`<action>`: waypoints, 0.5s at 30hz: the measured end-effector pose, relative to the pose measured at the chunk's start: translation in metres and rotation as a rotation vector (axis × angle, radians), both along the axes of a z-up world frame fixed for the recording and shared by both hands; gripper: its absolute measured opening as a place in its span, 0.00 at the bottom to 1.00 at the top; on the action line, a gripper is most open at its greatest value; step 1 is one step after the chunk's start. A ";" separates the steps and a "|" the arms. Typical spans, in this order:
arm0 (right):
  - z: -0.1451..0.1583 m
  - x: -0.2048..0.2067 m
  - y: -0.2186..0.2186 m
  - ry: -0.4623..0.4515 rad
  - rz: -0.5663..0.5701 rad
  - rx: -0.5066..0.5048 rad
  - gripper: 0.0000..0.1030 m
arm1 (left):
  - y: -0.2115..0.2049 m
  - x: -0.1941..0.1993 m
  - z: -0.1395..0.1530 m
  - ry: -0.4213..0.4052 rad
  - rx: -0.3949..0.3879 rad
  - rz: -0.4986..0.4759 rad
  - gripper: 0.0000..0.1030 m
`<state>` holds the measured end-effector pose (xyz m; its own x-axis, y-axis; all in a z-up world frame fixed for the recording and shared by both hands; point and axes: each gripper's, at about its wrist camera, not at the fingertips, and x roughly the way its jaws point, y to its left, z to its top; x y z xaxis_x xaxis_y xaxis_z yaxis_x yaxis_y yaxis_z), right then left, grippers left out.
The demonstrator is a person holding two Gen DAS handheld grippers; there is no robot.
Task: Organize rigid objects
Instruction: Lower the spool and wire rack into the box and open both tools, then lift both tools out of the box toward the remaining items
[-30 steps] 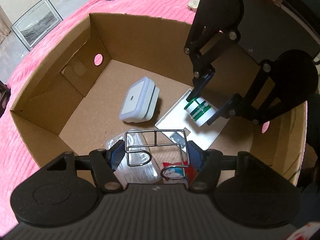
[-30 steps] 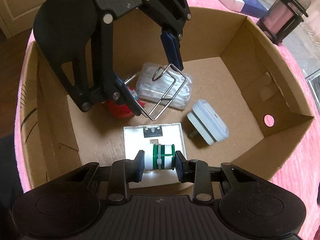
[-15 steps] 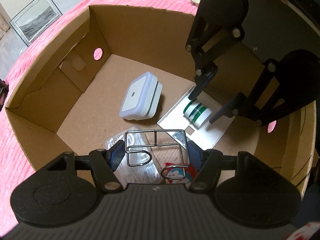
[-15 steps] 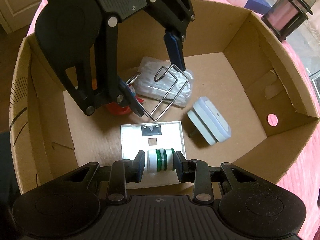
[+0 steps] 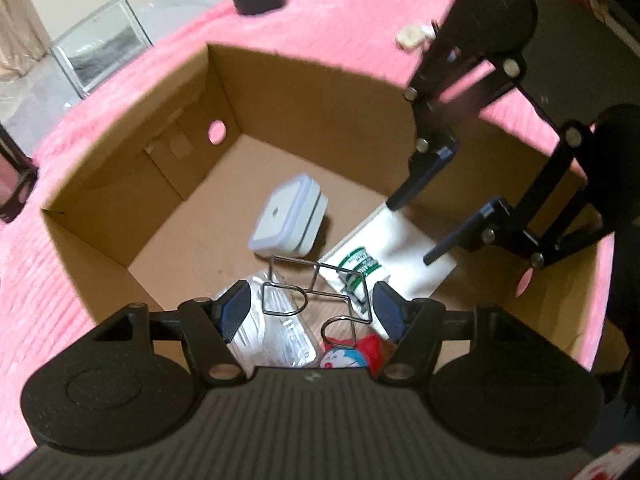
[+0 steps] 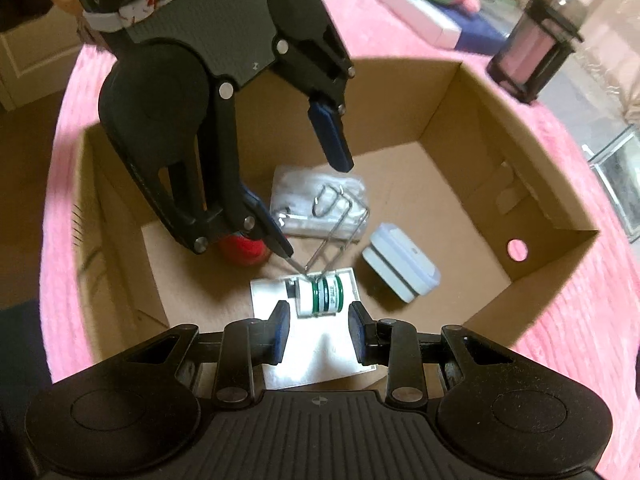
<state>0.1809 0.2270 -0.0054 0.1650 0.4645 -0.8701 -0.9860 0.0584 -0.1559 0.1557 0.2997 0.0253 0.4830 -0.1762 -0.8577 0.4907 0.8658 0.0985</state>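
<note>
The cardboard box (image 6: 472, 92) is the landmark. Nearest the right gripper (image 6: 318, 330), whose jaws stand wide with nothing between them, the green-and-white spool (image 6: 322, 292) lies on its side on the white card (image 6: 320, 356), which rests on the box floor against the near wall. The spool sits free just beyond the fingertips, with a gap at each end. Half a second ago these jaws were clamped on the spool low inside the box; now they have let go and lifted back toward the rim.

The left gripper (image 5: 312, 306) hangs over the opposite wall of the box, its jaws wide too. The wire rack (image 5: 316, 288) stands between its blue pads, its foot touching the spool's end; whether either pad touches the wire I cannot tell. A second ago the rack spanned the pads at a narrower gap. Under it lie a clear plastic packet (image 5: 280, 332) and a red toy (image 5: 360, 354).

Further in, the white square night light (image 6: 400, 268) sits mid-floor beside the card, with bare cardboard beyond it reaching to the wall with the round hole (image 6: 516, 250).

Outside, the box rests on a pink ribbed cover (image 5: 340, 32). A dark lantern (image 6: 534, 48) stands past one corner, and a framed picture (image 5: 100, 60) lies off another.
</note>
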 end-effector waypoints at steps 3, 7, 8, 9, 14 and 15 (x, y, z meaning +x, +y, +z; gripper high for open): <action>0.014 -0.009 -0.013 -0.001 -0.027 0.057 0.28 | -0.002 -0.012 0.017 -0.050 -0.025 0.038 0.61; 0.036 -0.026 -0.037 -0.005 -0.091 0.155 0.28 | -0.012 -0.032 0.040 -0.121 -0.074 0.103 0.61; 0.040 -0.030 -0.043 -0.007 -0.107 0.177 0.28 | -0.015 -0.038 0.046 -0.142 -0.087 0.121 0.61; 0.045 -0.034 -0.051 -0.007 -0.125 0.200 0.28 | -0.018 -0.044 0.052 -0.164 -0.100 0.138 0.61; 0.069 -0.052 -0.095 -0.013 -0.248 0.328 0.28 | -0.042 -0.077 0.079 -0.279 -0.158 0.221 0.61; 0.074 -0.055 -0.106 -0.007 -0.287 0.365 0.28 | -0.047 -0.083 0.083 -0.298 -0.172 0.238 0.61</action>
<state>0.1261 0.1210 0.0686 0.3372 0.6750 -0.6563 -0.9210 0.3811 -0.0813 0.0728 0.2525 0.1086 0.7501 -0.1588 -0.6420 0.2473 0.9677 0.0496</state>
